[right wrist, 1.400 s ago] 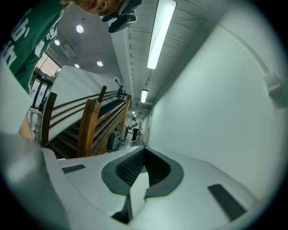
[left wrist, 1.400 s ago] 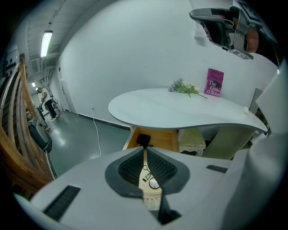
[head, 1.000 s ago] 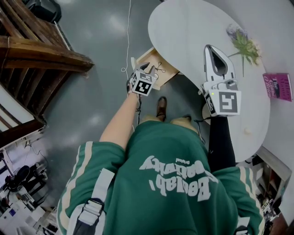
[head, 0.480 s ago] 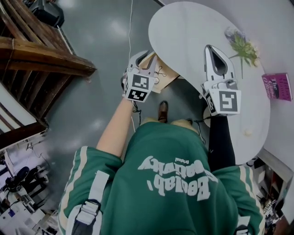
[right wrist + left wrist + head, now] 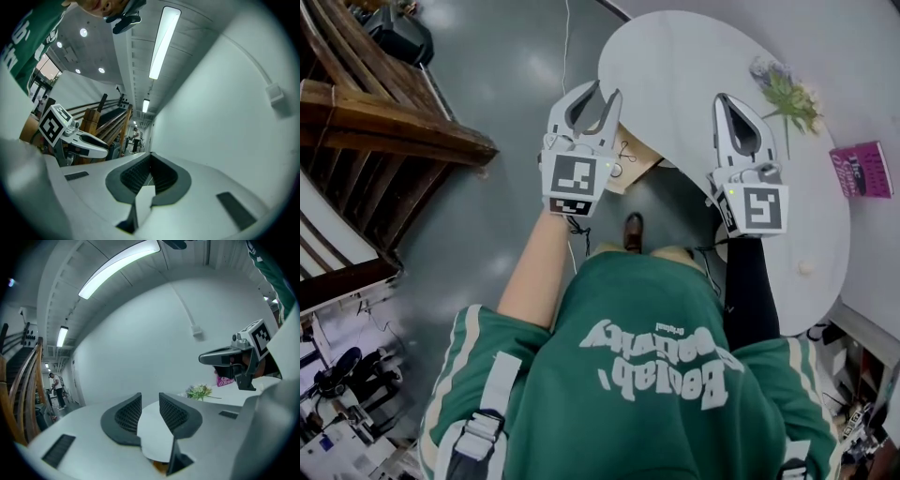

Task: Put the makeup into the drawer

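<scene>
The fingers (image 5: 127, 417) of the left gripper (image 5: 605, 90) stand partly apart, having just been opening, with nothing between them. The right gripper (image 5: 724, 97) is closed and empty. Both are held at the white counter (image 5: 694, 56), upper centre. The wooden drawer (image 5: 639, 161) beneath stands open. What may be the makeup (image 5: 624, 148) lies inside, too small to tell. The likely next move is pushing the drawer closed or fetching another item.

Bright ceiling tubes (image 5: 119, 266), heavy fisheye warp, dark corners.
</scene>
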Demonstrator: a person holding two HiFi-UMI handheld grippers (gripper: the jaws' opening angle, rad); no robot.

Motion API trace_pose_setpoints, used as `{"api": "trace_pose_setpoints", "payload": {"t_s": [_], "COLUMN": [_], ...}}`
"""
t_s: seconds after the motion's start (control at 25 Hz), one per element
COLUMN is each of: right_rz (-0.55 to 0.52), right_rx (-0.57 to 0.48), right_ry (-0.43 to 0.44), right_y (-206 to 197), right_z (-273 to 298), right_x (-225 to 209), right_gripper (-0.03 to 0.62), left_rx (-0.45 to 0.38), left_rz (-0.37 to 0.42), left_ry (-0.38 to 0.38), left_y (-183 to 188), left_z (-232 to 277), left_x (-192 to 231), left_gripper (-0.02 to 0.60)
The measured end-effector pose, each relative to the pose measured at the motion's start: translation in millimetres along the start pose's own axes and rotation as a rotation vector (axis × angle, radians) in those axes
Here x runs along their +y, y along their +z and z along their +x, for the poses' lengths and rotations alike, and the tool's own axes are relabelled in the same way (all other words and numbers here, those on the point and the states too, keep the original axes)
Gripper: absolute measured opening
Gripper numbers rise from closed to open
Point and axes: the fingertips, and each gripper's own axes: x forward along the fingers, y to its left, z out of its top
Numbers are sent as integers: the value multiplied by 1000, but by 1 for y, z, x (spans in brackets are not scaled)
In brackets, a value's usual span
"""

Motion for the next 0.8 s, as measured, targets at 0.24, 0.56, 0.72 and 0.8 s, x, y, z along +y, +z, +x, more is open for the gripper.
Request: {"api": "trace_pose_setpoints", "payload": {"t_s": [0.24,0.56,0.72,0.8], "right_rz": [-6,-18,-24,-27], "right_rx": [10,40,58,67], "right_ry": [-88,-264,-366,-419], "right_y": [1,-5,-11,-13], "right_z": [-36,-137,-202,-236], "right_x": [-28,-101,-139,-155], "right_gripper": [9,9,9,9], "left_rx": [-63,-151,-212,-228], "left_rz": [12,5,-7,-14], "left_ry": [-91,-277,-383,-436], "left_y": [32,79,103,113], "left_z": [15,46,53,55], "left_x": [-43,-161,-234,-270], "left_gripper": [120,123,123,123]}}
